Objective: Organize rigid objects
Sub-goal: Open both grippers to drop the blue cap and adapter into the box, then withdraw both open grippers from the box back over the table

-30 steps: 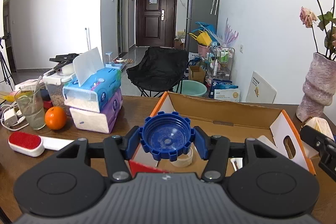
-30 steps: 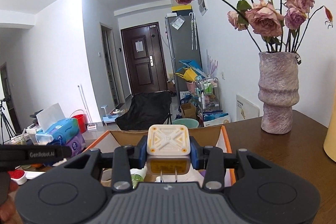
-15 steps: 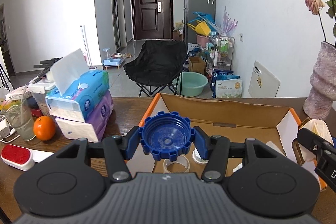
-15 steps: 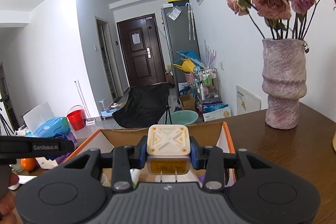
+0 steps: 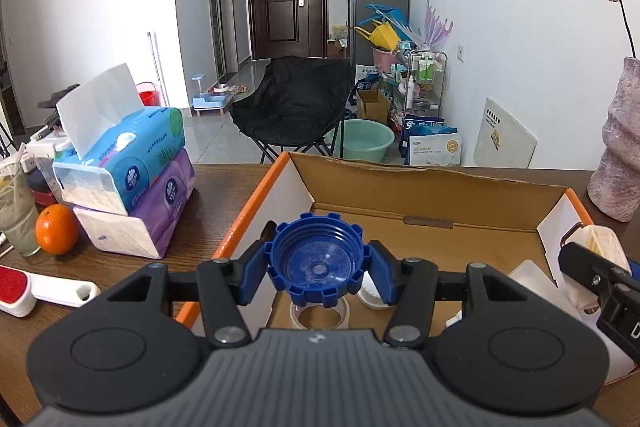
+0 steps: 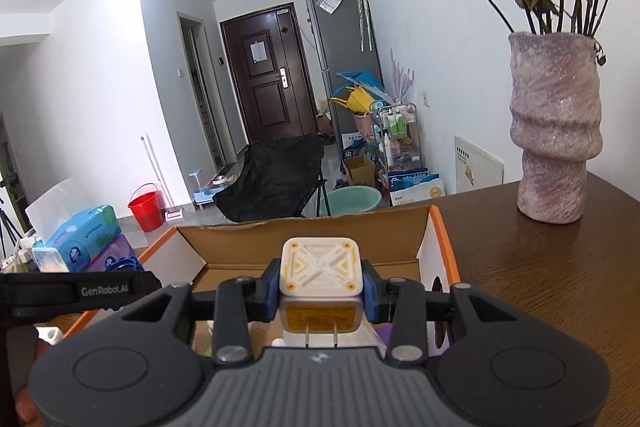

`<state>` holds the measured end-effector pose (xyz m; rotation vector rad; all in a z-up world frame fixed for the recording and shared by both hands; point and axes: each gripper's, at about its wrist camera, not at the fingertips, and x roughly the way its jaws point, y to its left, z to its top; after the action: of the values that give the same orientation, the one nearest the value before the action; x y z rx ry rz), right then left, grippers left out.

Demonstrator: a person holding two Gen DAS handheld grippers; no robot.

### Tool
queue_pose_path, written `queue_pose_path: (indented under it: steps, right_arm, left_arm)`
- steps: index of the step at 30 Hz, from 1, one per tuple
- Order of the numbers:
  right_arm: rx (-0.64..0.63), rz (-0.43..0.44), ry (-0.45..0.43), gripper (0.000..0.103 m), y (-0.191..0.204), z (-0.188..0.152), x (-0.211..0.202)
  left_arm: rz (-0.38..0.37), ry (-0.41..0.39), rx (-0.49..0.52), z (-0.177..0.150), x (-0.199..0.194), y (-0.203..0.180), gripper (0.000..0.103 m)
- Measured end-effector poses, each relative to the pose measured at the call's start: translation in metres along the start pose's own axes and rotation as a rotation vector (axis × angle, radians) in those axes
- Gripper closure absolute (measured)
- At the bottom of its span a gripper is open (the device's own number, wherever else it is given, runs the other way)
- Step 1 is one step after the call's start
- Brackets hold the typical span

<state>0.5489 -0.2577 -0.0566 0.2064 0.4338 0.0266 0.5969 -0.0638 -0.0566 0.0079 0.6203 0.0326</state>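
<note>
My left gripper [image 5: 318, 269] is shut on a blue screw cap [image 5: 316, 261] and holds it over the near left part of an open cardboard box [image 5: 424, 191] with orange edges. A clear tape roll [image 5: 320, 315] and a white lid [image 5: 370, 293] lie in the box below it. My right gripper [image 6: 320, 289] is shut on a white and yellow plug adapter [image 6: 320, 267] with its prongs toward the camera, held over the same box [image 6: 304, 239]. The right gripper with the adapter shows in the left wrist view [image 5: 596, 259].
Stacked tissue packs [image 5: 128, 179], an orange [image 5: 56, 229], a glass [image 5: 16, 215] and a red and white lint brush [image 5: 36, 287] sit on the wooden table left of the box. A pink vase with dried roses [image 6: 554, 131] stands to the right.
Both grippers have moved forward and come further over the box, each still holding its object. More of the box's inside now shows below the blue cap.
</note>
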Motion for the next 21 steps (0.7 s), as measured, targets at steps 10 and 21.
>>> queue_pose_path:
  steps: [10, 21]
  right_arm:
    - [0.002, 0.008, 0.074, 0.051, -0.005, -0.007, 0.012]
    - [0.034, 0.009, 0.055, 0.001, -0.012, -0.004, 0.007]
  left_arm:
    - [0.022, -0.027, -0.002, -0.006, -0.005, 0.003, 0.001]
    - [0.027, -0.019, -0.018, -0.007, -0.008, 0.01, 0.0]
